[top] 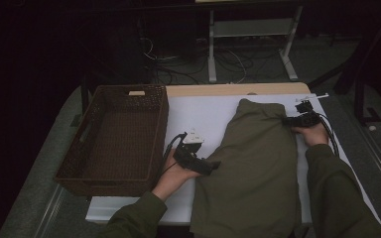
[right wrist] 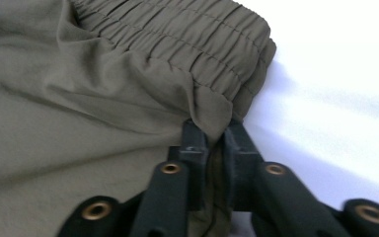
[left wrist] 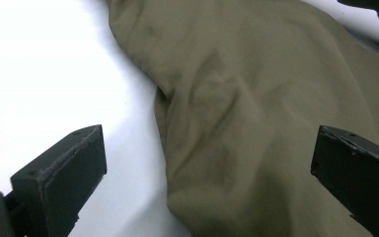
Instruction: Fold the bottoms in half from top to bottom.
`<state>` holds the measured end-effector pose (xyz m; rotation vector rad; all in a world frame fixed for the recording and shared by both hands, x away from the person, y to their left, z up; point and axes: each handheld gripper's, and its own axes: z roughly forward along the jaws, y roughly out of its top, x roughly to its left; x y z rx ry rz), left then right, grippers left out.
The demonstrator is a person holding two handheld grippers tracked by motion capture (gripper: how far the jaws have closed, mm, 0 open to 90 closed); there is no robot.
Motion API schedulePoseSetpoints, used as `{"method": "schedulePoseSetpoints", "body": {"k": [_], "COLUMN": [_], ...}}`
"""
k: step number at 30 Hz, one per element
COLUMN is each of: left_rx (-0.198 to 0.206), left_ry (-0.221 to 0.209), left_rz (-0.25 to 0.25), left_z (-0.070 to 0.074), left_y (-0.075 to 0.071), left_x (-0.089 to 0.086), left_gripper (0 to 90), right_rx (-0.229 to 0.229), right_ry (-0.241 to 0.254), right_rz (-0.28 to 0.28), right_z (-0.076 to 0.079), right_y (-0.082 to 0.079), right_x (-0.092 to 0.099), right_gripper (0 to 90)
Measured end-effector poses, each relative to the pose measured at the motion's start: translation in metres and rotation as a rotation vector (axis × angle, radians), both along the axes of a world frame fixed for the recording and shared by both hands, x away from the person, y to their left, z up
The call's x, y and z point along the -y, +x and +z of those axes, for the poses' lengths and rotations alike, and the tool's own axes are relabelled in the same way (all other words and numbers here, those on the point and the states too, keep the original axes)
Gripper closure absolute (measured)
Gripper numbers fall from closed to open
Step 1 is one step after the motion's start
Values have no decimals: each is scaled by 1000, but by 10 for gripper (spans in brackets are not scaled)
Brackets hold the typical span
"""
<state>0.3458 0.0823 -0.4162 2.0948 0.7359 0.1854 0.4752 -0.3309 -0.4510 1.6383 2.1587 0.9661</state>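
Close-up, right gripper (right wrist: 212, 133) pinches trousers (right wrist: 103, 123) waistband.

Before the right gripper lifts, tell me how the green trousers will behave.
The trousers look floppy: thin creased cloth lying flat, so they will probably drape and trail. The right gripper is shut on the cloth just under the gathered waistband, likely a firm hold. Probably light and unbreakable.

Table: white top (top: 203, 116) with a pale wood strip along its far edge (top: 228, 89).
Floor: grey-green (top: 44, 163), with loose dark cables (top: 178, 64) beyond the table.
Furniture: light metal frame legs (top: 212, 44) at the back.
Light: dim room, dark background.
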Motion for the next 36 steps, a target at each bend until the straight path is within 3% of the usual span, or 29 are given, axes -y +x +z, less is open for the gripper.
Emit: {"method": "schedulePoseSetpoints", "body": {"k": [6,25,31,36], "left_rx": [12,39,39,37], "left_ry": [21,2,-7,10], "left_rz": [13,62,61,60], "left_z": [2,8,9,9], "left_y": [13,55,72,92], "left_x": [10,40,52,64], "left_gripper": [3,72,152,236], "right_rx": [10,47,49,49], "right_ry": [-1,-15,-15,-13], "right_rz": [14,42,44,44], "right_z": [-1,2,3,3], "right_y": [7,6,5,5], "right_x": [-11,-10,-10,-10], "right_gripper": [857,859,859,858]}}
